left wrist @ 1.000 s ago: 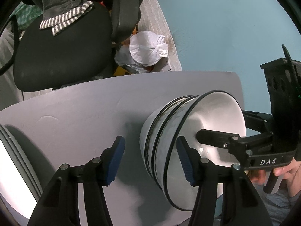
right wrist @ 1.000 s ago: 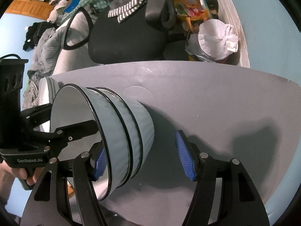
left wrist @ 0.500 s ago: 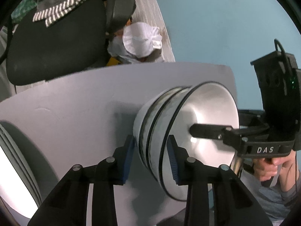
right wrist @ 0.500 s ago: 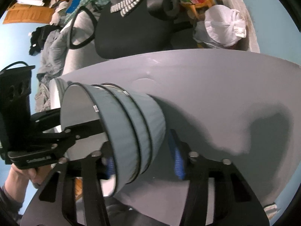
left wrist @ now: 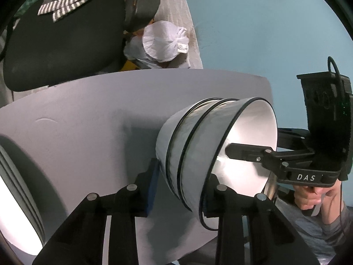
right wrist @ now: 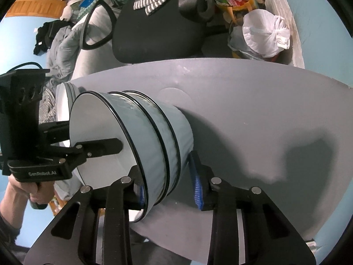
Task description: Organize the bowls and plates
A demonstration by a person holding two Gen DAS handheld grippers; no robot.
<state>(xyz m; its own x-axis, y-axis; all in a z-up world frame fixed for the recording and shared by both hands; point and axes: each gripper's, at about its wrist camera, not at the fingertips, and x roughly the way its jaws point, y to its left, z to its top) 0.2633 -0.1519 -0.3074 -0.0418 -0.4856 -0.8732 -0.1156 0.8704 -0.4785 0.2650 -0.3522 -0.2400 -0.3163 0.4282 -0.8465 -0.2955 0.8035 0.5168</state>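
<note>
Three nested bowls (left wrist: 198, 152) sit near the desk (left wrist: 88, 119) front edge. Both grippers have just been closing on opposite walls: left gripper (left wrist: 178, 190) and right gripper (right wrist: 168, 187) each gripping with one finger inside, one outside, probably to lift the stack level. Plates (left wrist: 19, 198) wait at the desk's left edge.

Blue wall (left wrist: 253, 33), black office chair (left wrist: 61, 44), perhaps clothes beyond.
</note>
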